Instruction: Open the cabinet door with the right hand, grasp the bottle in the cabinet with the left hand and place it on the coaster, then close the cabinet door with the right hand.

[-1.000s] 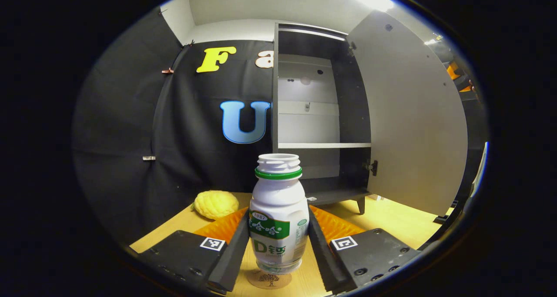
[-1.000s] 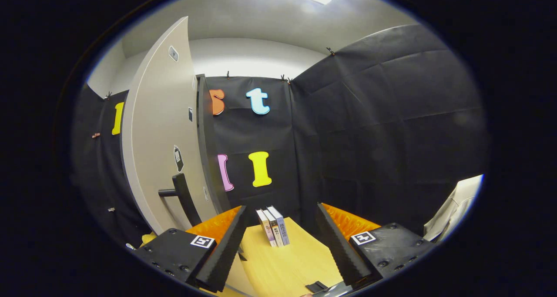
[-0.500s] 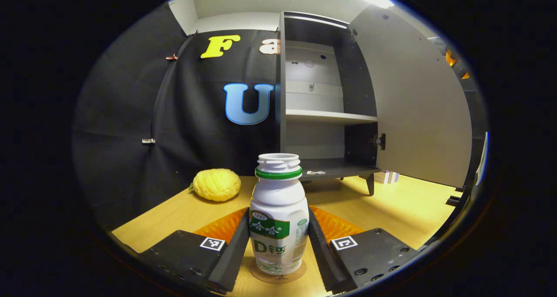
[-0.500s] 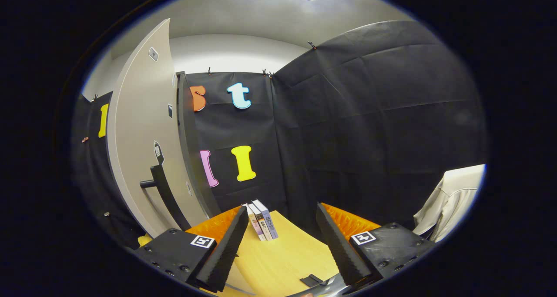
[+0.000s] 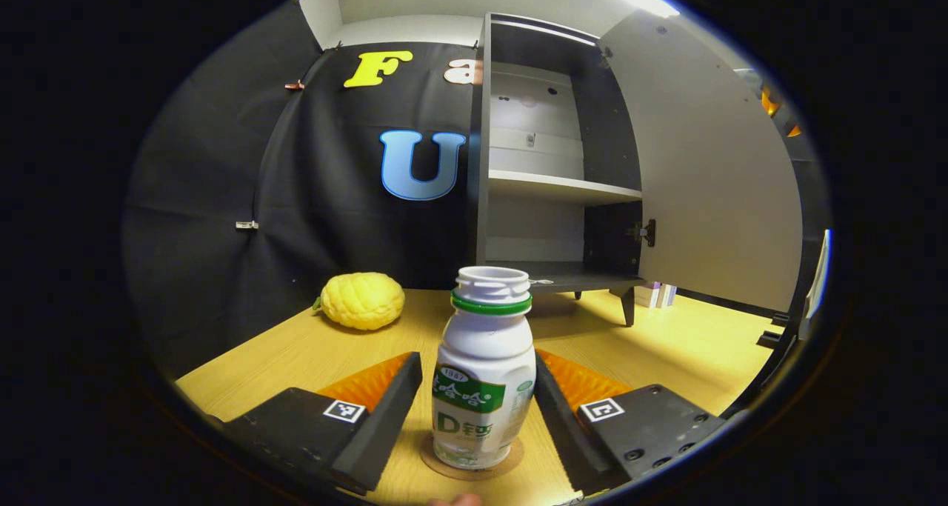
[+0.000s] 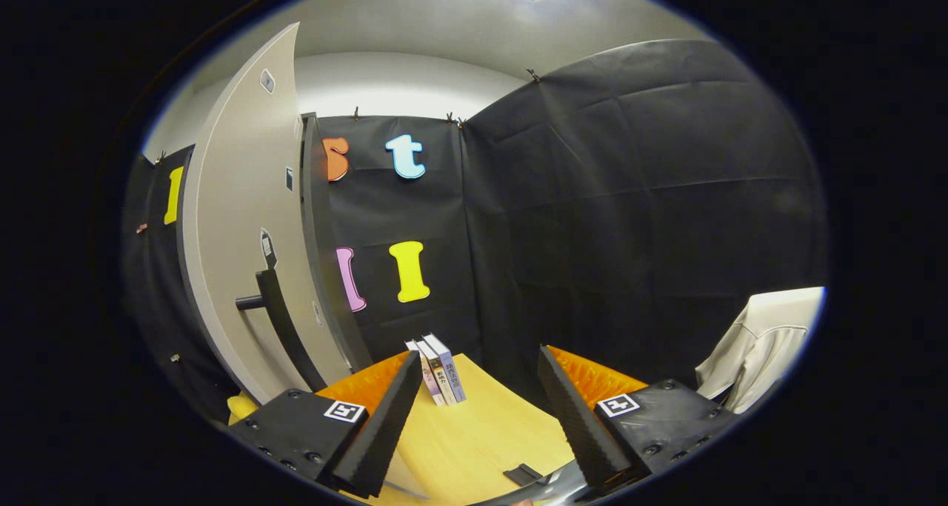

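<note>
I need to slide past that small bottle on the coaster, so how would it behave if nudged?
The bottle is tall over a narrow base, so a push near its neck would probably tip it. It has no cap and looks like thin plastic, so it is likely light and easily shifted. Its round body would probably roll if it fell off the coaster.

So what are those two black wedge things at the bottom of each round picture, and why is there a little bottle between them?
They are the fingers of two hand-held grippers; a camera rides on each. In the left gripper view, the left gripper is open around a small white plastic bottle with a green label, standing on a round brown coaster on the light wooden table. A bumpy yellow fruit and an open grey cabinet lie behind. The right gripper is open, holding nothing, near the cabinet's pale door.
</note>
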Action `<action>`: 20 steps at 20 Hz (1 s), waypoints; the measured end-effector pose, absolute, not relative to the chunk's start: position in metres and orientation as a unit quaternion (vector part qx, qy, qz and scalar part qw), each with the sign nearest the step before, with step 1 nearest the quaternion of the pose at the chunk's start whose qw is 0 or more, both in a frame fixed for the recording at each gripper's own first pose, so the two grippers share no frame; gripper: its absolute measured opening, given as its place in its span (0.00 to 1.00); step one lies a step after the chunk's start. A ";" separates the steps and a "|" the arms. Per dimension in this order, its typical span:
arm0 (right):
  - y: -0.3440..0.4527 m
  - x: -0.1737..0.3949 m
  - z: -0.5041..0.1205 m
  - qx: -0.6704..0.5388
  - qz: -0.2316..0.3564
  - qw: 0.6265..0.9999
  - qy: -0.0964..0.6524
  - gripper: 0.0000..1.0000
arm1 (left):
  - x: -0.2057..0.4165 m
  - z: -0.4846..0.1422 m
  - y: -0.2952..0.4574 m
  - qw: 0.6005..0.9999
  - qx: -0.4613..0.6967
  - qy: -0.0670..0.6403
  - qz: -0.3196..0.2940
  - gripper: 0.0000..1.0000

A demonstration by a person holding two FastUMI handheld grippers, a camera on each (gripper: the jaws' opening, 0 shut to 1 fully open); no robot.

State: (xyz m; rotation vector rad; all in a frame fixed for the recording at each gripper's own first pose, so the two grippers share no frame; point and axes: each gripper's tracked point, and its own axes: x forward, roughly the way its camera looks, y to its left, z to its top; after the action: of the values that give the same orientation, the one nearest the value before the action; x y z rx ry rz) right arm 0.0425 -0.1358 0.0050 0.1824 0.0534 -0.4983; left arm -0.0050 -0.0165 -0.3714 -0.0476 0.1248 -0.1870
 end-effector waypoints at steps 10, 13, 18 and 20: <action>-0.108 0.060 0.013 0.096 -0.192 0.976 0.025 0.98 | -0.010 -0.280 -0.027 0.996 -0.004 0.049 -0.079 0.95; -0.085 0.066 0.018 0.089 -0.158 0.983 0.025 0.98 | -0.013 -0.240 -0.035 0.996 -0.006 0.044 -0.076 0.95; -0.073 0.074 0.017 0.094 -0.126 0.987 0.032 0.98 | -0.014 -0.189 -0.042 0.996 -0.018 0.058 -0.067 0.93; -0.066 0.078 0.015 0.092 -0.115 0.988 0.034 0.97 | -0.014 -0.168 -0.045 0.996 -0.027 0.057 -0.069 0.95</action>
State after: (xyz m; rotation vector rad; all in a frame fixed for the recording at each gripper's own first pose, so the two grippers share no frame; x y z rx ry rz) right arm 0.0783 -0.0662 0.0149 0.1846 0.0685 -0.2312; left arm -0.0139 -0.0452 -0.1679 -0.0532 0.1134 -0.1387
